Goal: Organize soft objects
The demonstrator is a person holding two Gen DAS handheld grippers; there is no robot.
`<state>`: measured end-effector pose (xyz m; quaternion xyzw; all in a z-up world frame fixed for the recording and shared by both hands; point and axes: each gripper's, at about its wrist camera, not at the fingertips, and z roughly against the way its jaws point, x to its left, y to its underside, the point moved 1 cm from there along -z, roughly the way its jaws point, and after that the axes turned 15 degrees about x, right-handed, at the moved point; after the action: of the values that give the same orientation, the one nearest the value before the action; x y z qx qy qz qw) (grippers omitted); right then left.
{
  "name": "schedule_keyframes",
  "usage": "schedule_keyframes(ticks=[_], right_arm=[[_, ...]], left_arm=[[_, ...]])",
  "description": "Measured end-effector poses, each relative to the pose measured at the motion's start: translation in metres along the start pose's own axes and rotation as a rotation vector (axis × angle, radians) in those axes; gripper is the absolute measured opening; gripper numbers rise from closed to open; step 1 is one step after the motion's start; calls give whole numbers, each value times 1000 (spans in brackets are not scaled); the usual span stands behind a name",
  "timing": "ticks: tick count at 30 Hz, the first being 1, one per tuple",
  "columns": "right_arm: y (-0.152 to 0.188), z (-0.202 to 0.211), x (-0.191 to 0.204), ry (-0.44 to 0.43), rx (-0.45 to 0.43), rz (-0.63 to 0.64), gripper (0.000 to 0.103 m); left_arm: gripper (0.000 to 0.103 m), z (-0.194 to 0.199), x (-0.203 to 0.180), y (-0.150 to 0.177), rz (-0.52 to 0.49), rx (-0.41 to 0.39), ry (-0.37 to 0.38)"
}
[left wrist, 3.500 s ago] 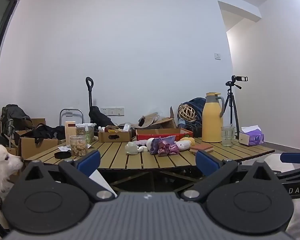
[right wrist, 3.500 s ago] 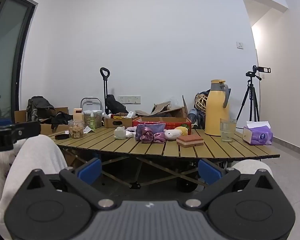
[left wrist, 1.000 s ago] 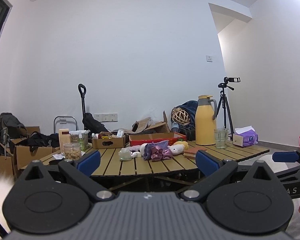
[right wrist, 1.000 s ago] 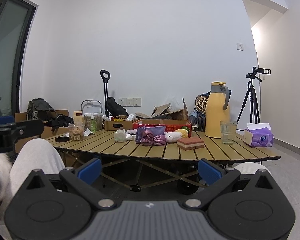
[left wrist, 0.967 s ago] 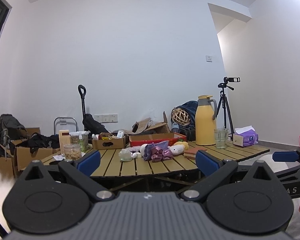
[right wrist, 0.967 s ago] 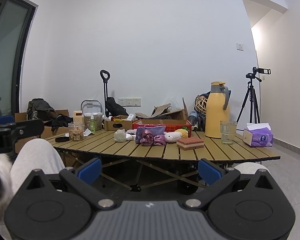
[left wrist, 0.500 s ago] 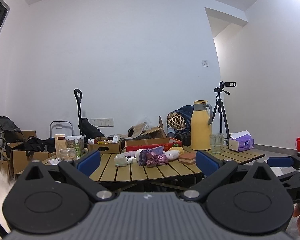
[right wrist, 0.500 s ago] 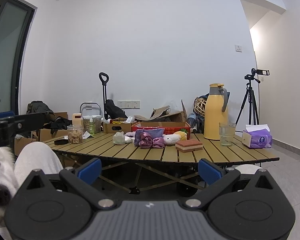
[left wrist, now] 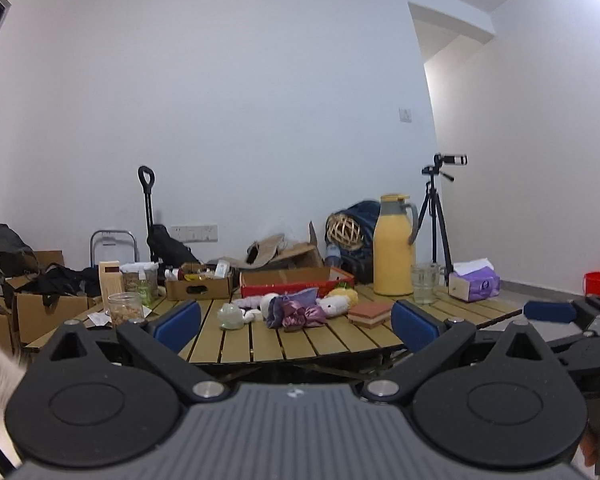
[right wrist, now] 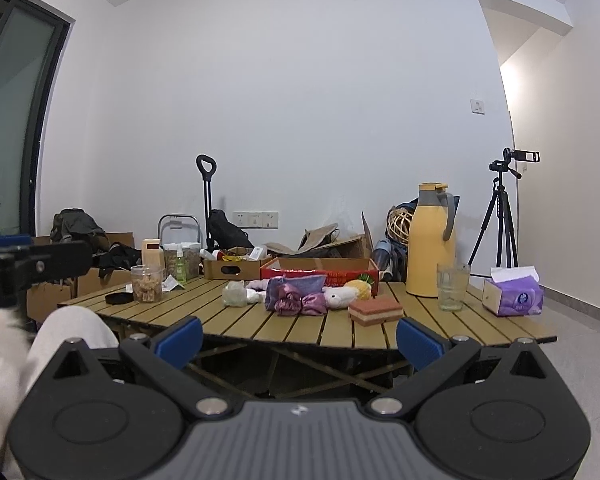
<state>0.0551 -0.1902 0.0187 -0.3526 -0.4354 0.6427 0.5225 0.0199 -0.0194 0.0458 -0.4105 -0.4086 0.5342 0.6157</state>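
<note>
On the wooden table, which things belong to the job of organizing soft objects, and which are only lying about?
Belong: purple satin pouch; white plush toy; yellow plush pineapple; layered sponge.

Lying about: yellow thermos jug; glass cup; purple tissue box; snack jar.

Right gripper [right wrist: 298, 338] held low before slatted wooden table [right wrist: 480, 326], jaws spread wide, nothing between. On table: purple fabric bundle [right wrist: 296, 294], white plush toy [right wrist: 340, 296], layered sponge [right wrist: 375, 310], yellow thermos [right wrist: 430, 240], glass [right wrist: 452, 286], tissue box [right wrist: 514, 290].
</note>
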Motion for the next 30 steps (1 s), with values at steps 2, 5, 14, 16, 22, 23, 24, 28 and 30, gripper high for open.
schedule_keyframes(ticks=[2, 5, 14, 16, 22, 23, 24, 28, 30], right_arm=[[-11, -5, -3, 7, 10, 1, 103], [-26, -21, -11, -5, 29, -16, 103], [-71, -123, -43, -10, 78, -47, 103], [-84, -157, -52, -2, 86, -51, 103], [-121, -269, -78, 6, 113, -55, 103], [-127, -287, -81, 8, 119, -56, 103], [-134, -306, -85, -2, 128, -64, 103], [-150, -373, -95, -63, 182, -84, 103], [-153, -403, -97, -79, 218, -73, 100]], left_arm=[[103, -6, 4, -12, 6, 37, 6], [103, -26, 11, -30, 56, 102, 45], [103, -141, 16, -71, 34, 163, 35], [103, -175, 20, -76, 33, 185, 14], [103, -301, 42, -95, 53, 240, 7], [103, -321, 46, -98, 62, 249, 1], [103, -343, 50, -101, 75, 260, 0], [103, -416, 68, -102, 125, 338, 5], [103, -444, 74, -100, 152, 373, 25]])
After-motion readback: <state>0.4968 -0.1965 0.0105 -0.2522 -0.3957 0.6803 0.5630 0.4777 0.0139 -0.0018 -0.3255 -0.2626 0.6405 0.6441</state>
